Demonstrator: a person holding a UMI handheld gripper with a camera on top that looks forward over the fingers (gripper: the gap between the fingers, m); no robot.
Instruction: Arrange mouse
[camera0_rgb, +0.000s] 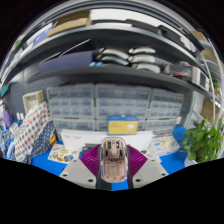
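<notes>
Gripper (113, 165) had a small beige-and-brown rounded plastic mouse (113, 153) sitting between its two fingers, purple pads (93, 160) flanking it left and right. Mouse looked pinched on both sides, pads tight against its flanks with no visible gap, so jaws were clenched on the mouse. It sat centred between the jaws, its far end pointing forward past the fingertips, and appeared lifted rather than resting on anything, though the surface directly under it was hidden.

Below and to either side of the jaws was a blue table surface (45, 158). Just beyond the fingertips lay a white flat panel (85, 140); a yellow rectangular box (123, 125) stood further ahead. Off to the right of the jaws was a green leafy plant (203, 140), to the left a patterned cloth (30, 132). Well beyond, grey drawer cabinets (120, 103) under dark shelving (110, 45) with stacked items
</notes>
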